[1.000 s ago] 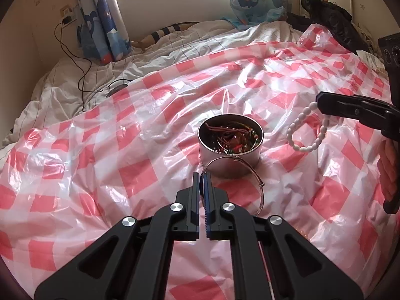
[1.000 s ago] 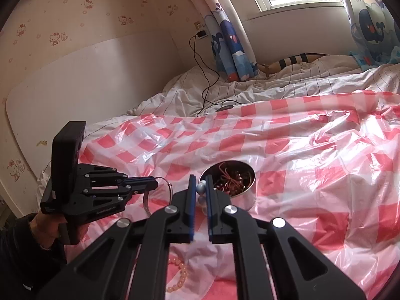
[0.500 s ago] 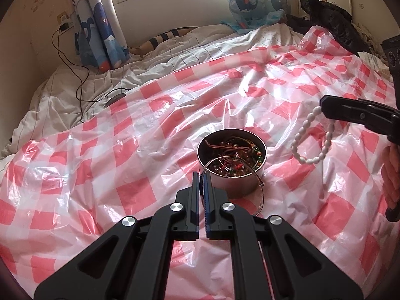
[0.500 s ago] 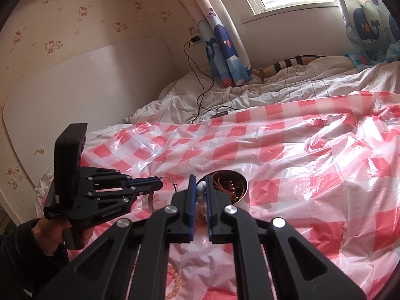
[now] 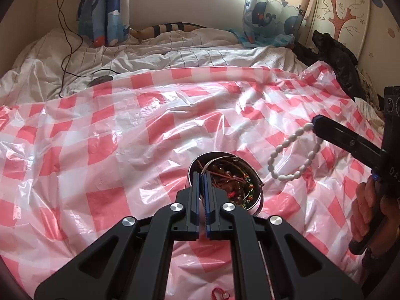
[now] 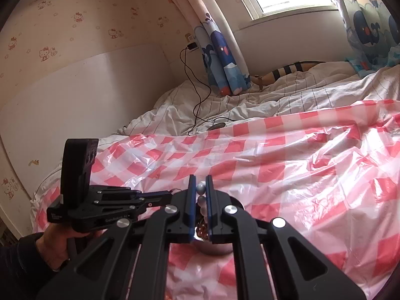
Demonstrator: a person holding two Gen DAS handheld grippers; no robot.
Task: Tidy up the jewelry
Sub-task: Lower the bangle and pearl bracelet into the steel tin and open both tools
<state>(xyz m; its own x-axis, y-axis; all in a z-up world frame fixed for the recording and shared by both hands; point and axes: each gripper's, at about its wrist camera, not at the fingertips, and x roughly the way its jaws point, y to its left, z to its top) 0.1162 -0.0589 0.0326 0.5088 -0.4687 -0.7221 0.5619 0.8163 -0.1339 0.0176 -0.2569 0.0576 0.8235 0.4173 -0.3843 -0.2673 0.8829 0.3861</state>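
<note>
A round metal tin [image 5: 257, 208] holding tangled bead strings and cords sits on the red-and-white checked plastic sheet [image 5: 105, 135]. My left gripper [image 5: 201, 175] is shut on a thin silver wire hoop [image 5: 260, 192], which hangs over the tin's mouth. From the right, my right gripper [image 5: 315, 122] is shut on a white bead bracelet [image 5: 292, 155] that dangles just right of the tin. In the right wrist view a bead [image 6: 200, 188] sits between the right gripper [image 6: 200, 180] fingers. The tin [image 6: 215, 248] is mostly hidden behind them, and the left gripper [image 6: 170, 195] reaches in from the left.
A red cord bracelet [image 5: 220, 293] lies on the sheet near the bottom edge. A white striped quilt [image 5: 175, 57] with a black cable [image 5: 65, 50] lies behind. Dark clothing [image 5: 335, 57] is piled at the far right. Hands [image 5: 365, 212] hold both gripper handles.
Both grippers have moved in toward the tin. The wire hoop now hangs over its mouth. The white bracelet is closer to the tin, and the right fingers now cover the tin.
</note>
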